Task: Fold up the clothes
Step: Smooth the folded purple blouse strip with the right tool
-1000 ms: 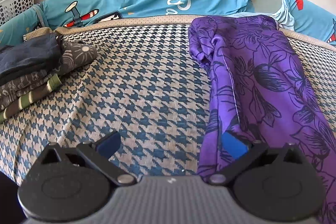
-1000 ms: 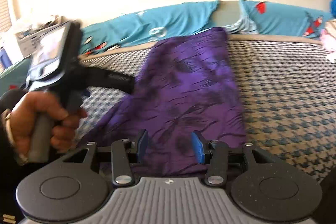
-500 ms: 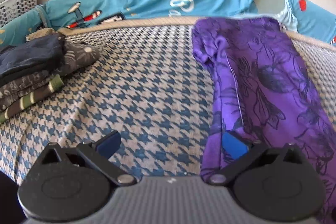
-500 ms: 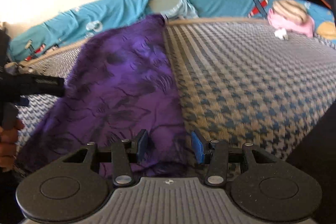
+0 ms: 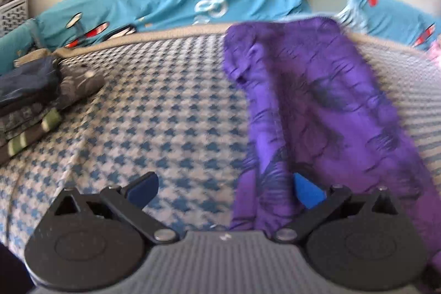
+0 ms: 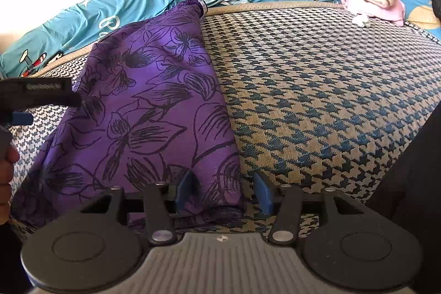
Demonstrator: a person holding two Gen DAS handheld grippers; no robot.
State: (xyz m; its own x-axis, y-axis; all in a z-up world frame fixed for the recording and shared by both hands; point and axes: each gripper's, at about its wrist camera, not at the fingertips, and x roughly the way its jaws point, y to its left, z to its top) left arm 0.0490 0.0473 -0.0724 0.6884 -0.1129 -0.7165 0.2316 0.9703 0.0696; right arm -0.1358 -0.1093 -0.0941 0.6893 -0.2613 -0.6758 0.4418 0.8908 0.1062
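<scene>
Bed [image 6: 317, 90] unchanged | right gripper [image 6: 222, 190] opening, lower over purple garment [image 6: 154, 112] corner | left gripper [image 5: 223, 188] wide

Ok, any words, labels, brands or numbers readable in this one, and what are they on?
White lettering on the blue printed sheet: only part shows, wrinkled, not readable.
Same lettering in the left wrist view: blurred, unreadable.
Pale label on the left gripper's black body: too small to read.
Purple floral garment: no text.
</scene>
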